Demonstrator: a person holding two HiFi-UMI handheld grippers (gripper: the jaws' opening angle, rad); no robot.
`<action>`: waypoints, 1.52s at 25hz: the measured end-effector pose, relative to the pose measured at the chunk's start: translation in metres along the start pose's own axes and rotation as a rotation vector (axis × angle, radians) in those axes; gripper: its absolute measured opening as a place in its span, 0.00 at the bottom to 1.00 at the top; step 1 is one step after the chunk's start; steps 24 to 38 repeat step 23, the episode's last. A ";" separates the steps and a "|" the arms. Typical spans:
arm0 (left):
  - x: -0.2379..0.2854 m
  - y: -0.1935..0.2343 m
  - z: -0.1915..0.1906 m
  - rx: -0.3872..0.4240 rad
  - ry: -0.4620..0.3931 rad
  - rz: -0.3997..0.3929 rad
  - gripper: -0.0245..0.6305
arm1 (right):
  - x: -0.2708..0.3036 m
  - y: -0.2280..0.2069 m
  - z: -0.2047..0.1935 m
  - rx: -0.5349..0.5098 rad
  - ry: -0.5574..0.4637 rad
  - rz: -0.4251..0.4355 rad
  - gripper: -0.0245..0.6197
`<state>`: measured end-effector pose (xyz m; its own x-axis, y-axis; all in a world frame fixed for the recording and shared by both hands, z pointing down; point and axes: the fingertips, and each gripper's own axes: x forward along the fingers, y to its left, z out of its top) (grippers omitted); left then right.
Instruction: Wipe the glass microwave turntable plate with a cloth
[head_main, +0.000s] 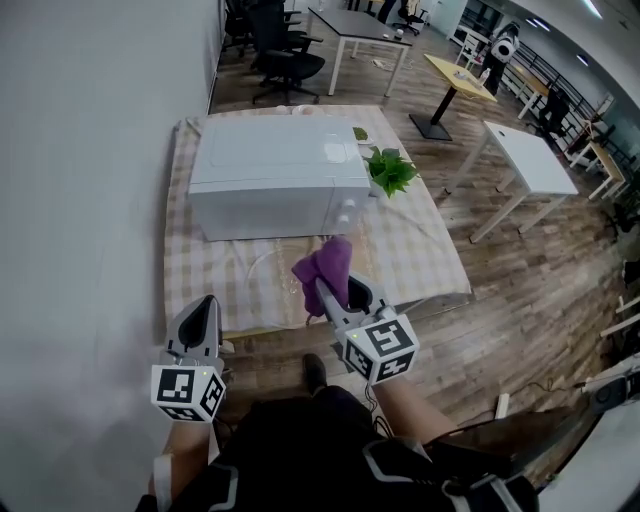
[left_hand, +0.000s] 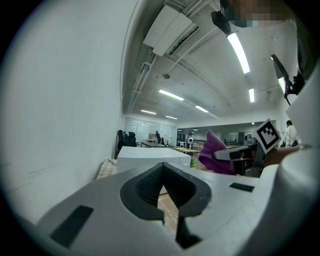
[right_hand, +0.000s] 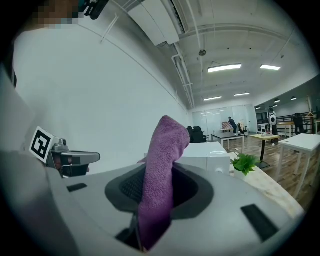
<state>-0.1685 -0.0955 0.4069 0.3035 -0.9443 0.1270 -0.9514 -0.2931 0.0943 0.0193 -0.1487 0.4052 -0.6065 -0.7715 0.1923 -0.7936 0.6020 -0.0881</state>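
Right gripper view: right gripper (right_hand: 156, 189) pinches fuzzy purple cloth (right_hand: 167, 145).

White microwave (head_main: 278, 175) on checked tablecloth (head_main: 420, 255), green plant (head_main: 390, 172) just beside it

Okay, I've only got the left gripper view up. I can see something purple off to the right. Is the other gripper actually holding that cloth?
Observer: Yes. In the right gripper view, the right gripper has its jaws shut on the purple cloth, which sticks up out of them.
Operator: And where's the glass plate? I can't find it.
Observer: The head view shows a faint round glass outline, probably the plate. It lies on the checked table cover in front of the microwave.
Operator: How does my left gripper sit relative to that?
Observer: In the head view the left gripper is by the cover's near left corner, to the left of the outline.
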 end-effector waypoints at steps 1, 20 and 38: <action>-0.001 0.000 0.000 0.000 0.003 -0.004 0.04 | -0.001 0.002 -0.001 0.004 0.000 -0.003 0.23; -0.026 -0.002 0.004 0.005 -0.010 -0.012 0.04 | 0.002 0.032 -0.015 0.047 0.003 0.012 0.23; -0.028 -0.007 0.002 -0.003 -0.010 -0.020 0.04 | 0.002 0.031 -0.014 0.047 0.000 0.018 0.23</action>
